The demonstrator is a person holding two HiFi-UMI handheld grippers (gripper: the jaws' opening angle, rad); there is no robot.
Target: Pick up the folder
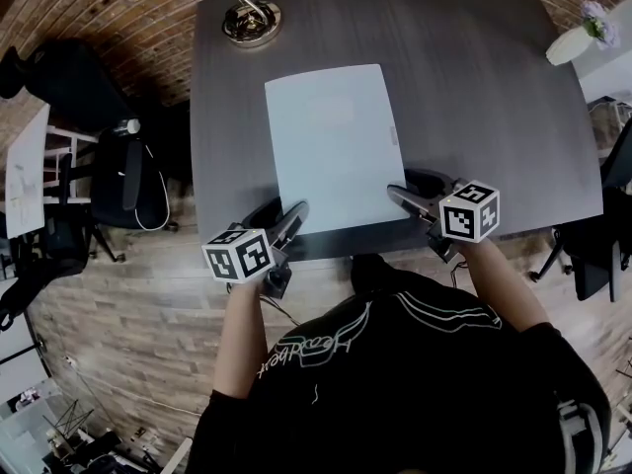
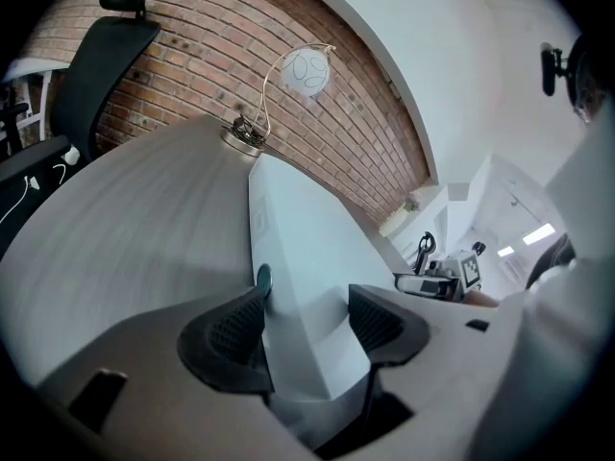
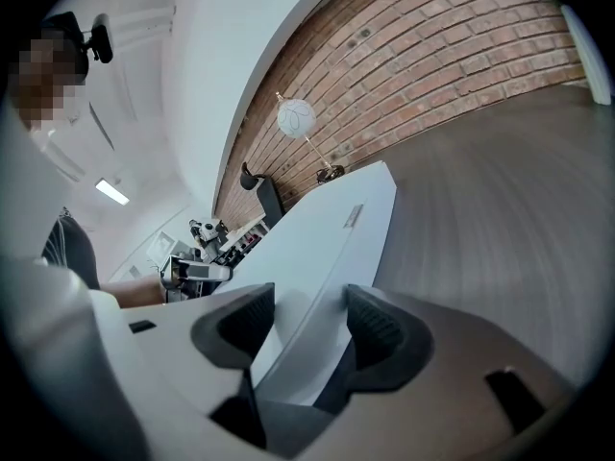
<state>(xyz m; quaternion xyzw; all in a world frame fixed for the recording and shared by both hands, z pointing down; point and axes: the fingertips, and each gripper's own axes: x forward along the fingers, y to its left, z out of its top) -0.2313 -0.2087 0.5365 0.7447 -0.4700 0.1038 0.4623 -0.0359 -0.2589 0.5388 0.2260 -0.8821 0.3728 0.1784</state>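
Observation:
A pale blue folder [image 1: 331, 146] lies flat on the dark table [image 1: 474, 87], its near edge close to the table's front edge. My left gripper [image 1: 294, 213] is at the folder's near left corner. In the left gripper view that corner [image 2: 298, 229] sits between the jaws of the left gripper [image 2: 303, 320], which stand open around it, beside a small teal disc [image 2: 262, 277] on the folder's side. My right gripper [image 1: 400, 194] is at the near right corner. In the right gripper view the folder [image 3: 336, 229] runs between the open jaws of the right gripper [image 3: 307, 325].
A desk lamp [image 1: 247, 18] with a round base stands at the table's far left, just beyond the folder. A white pot with a plant [image 1: 578, 38] is at the far right. Black office chairs [image 1: 109, 186] stand left of the table, and a brick wall is behind it.

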